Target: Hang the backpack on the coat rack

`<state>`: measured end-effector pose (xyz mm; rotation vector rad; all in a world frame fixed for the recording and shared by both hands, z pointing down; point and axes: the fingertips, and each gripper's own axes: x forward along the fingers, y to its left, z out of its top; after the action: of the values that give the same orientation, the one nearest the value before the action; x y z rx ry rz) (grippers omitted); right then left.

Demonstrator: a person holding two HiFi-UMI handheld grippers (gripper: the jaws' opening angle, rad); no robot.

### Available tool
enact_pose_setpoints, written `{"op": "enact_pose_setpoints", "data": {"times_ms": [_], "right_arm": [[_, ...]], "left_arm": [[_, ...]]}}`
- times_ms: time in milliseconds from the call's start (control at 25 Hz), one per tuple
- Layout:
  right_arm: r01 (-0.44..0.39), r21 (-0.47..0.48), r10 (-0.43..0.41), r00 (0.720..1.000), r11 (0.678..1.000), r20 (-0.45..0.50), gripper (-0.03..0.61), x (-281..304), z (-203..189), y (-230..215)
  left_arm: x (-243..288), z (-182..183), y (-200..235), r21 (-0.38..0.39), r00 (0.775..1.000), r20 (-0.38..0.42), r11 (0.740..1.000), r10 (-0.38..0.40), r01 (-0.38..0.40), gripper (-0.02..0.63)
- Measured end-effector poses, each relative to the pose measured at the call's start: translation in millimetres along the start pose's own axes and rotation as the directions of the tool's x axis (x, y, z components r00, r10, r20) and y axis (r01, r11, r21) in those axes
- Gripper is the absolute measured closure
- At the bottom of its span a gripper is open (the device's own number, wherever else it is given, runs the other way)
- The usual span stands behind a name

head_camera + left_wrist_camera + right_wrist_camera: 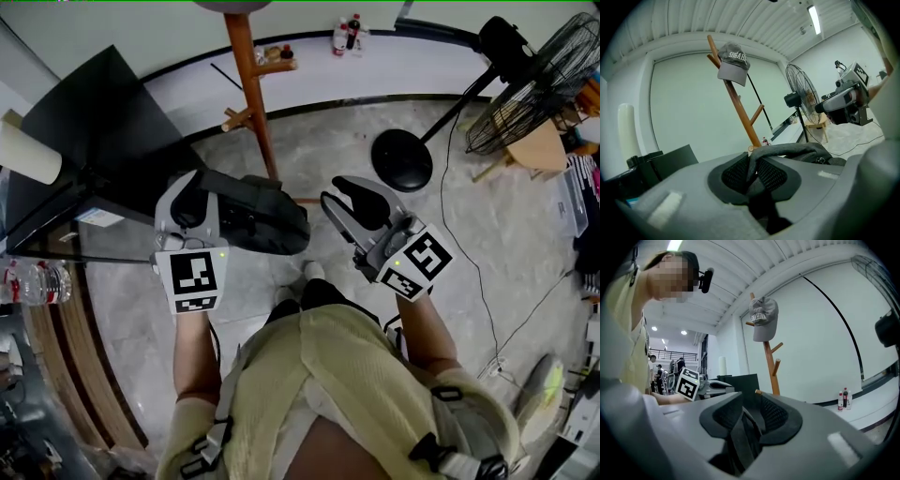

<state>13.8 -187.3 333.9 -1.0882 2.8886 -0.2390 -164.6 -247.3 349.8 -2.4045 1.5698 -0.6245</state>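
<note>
A dark grey backpack (258, 217) hangs in front of me, low beside the wooden coat rack (255, 103). My left gripper (208, 187) is shut on the backpack's grey top strap (787, 151), which runs out from between its pads. The right gripper (344, 199) is to the right of the bag and apart from it, jaws a little apart. In the right gripper view a dark band shows in the gap; I cannot tell what it is. The rack (740, 112) stands ahead with bare pegs and a grey cap (732, 63) on top.
A black standing fan (534, 84) with a round base (401, 159) stands to the right, its cable trailing over the marble floor. A black cabinet (94, 122) is at the left. Bottles (347, 36) stand on the ledge by the wall.
</note>
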Motion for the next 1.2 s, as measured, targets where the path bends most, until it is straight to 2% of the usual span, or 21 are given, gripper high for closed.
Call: {"op": "enact_pose_setpoints", "data": {"times_ms": [160,280,400,600,800,960,1200], "right_arm": [[-0.065,0.047,0.067,0.997,0.997,-0.034,0.404,-1,-4,-5],[-0.126,0.031,0.128,0.99,0.992,-0.059,0.329,0,-7,-2],[-0.172,0.024,0.174,0.981,0.985,-0.085,0.285,3,-10,1],[-0.239,0.006,0.237,0.958,0.971,-0.158,0.243,7,-24,7],[-0.286,-0.018,0.276,0.939,0.958,-0.206,0.229,15,-35,13],[-0.299,-0.026,0.284,0.927,0.954,-0.247,0.221,23,-48,14],[-0.298,-0.006,0.279,0.901,0.955,-0.331,0.198,37,-90,17]], "left_arm": [[2,2,1,-0.002,1.0,-0.011,1.0,0.018,-0.018,0.561],[5,3,0,0.003,1.0,-0.018,1.0,0.022,-0.022,0.561],[8,2,0,0.006,0.999,-0.026,1.0,0.026,-0.025,0.561],[12,4,1,0.007,0.999,-0.035,0.999,0.033,-0.033,0.561],[15,7,3,0.002,0.999,-0.034,0.999,0.041,-0.041,0.561],[17,10,5,-0.01,0.998,-0.035,0.999,0.053,-0.054,0.561],[19,13,6,-0.019,0.998,-0.035,0.998,0.061,-0.062,0.561]]}}
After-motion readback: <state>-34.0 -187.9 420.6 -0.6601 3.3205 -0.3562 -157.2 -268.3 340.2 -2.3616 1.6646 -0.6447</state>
